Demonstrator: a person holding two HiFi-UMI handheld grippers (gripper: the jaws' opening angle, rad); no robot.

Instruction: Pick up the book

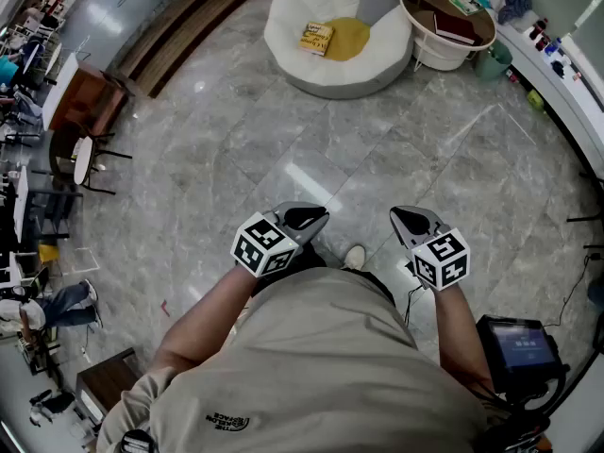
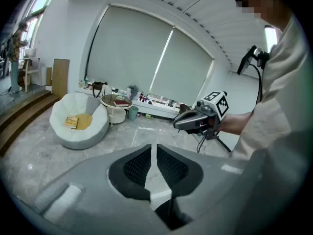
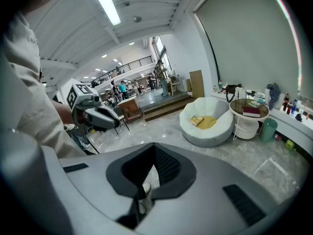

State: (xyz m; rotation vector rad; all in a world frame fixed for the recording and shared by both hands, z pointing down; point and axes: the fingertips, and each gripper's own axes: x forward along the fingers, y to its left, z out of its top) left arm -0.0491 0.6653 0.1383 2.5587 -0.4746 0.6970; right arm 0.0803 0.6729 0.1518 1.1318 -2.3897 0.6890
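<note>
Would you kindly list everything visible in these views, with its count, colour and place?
beanbag chair: one, white, far across the floor
cushion: one, yellow, in the beanbag chair
yellow book: one, yellow, in the beanbag chair beside the cushion
round table: one, brown top, right of the beanbag chair
red book: one, dark red, on the round table
bin: one, teal, beside the round table
steps: one flight, brown, left of the beanbag chair
screen: one, dark, low right
shoe: one, white, between the grippers
left hand-held gripper: one, grey, jaws together, empty
right hand-held gripper: one, grey, jaws together, empty
</note>
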